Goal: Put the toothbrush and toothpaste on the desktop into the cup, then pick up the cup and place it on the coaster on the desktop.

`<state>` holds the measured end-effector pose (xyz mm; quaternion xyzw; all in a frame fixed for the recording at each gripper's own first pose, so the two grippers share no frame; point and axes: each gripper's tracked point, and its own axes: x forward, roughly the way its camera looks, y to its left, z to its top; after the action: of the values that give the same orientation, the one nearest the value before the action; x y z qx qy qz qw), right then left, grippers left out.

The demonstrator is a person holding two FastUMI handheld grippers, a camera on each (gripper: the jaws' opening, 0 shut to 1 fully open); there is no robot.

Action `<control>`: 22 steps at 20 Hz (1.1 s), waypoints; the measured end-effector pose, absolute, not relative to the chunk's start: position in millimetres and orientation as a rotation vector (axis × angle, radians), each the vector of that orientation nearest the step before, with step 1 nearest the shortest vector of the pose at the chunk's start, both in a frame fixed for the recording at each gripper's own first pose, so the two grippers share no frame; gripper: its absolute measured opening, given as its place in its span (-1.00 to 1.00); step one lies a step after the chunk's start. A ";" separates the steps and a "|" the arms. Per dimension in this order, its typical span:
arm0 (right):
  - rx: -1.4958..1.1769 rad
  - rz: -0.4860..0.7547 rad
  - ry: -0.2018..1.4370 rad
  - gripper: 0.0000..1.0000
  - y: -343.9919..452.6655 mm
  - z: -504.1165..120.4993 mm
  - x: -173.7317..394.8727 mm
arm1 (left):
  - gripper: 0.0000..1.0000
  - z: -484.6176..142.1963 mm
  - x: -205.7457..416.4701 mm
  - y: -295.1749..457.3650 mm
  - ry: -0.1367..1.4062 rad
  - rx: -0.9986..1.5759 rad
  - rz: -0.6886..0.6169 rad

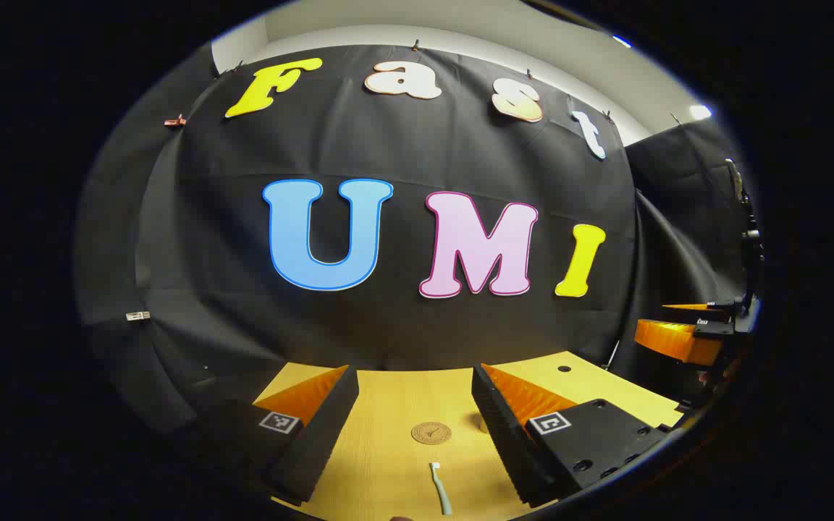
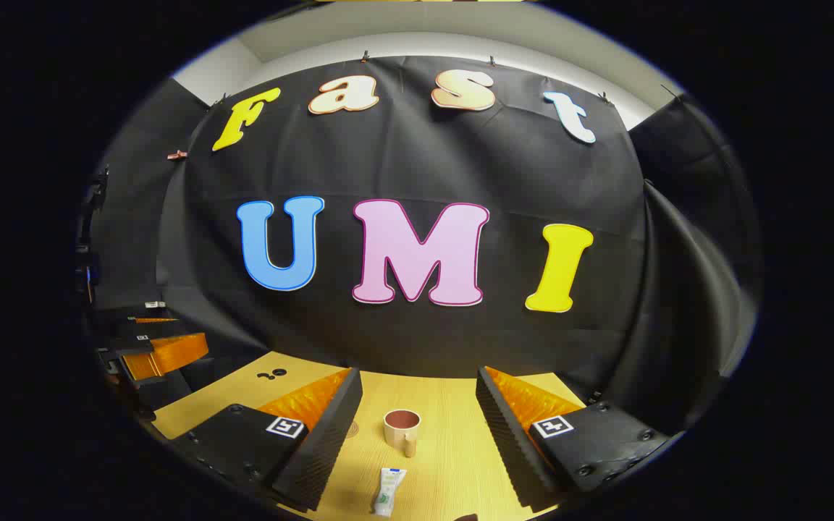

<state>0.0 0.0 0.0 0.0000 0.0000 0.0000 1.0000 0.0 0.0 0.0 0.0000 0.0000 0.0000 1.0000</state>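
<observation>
Progress: no step appears done, as the toothbrush lies flat on the bench just short of the round coaster, and the toothpaste tube lies flat on the bench in front of the cup, apart from it. Containers: the cup stands upright with its mouth open and, as far as its visible interior shows, nothing in it; the coaster is bare. Both the left hand-held gripper and the right hand-held gripper stand wide open, holding nothing, above the bench.
</observation>
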 end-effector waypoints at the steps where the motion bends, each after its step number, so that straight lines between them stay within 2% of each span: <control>1: 0.000 0.000 0.003 0.94 1.0 -1.3 1.0 | 0.99 -2.3 0.4 0.0 0.003 0.000 -0.001; 16: 0.000 -0.002 0.041 0.94 5.7 -12.4 16.3 | 0.99 -14.4 15.2 5.4 0.030 -0.015 -0.007; 22: -0.001 0.030 0.211 0.94 21.0 -63.8 28.9 | 0.99 -37.7 16.1 7.4 0.075 -0.029 -0.014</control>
<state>28.9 21.0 -63.8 -0.0007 0.1053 0.0149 0.9943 16.1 7.4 -37.7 -0.0145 0.0374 -0.0069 0.9992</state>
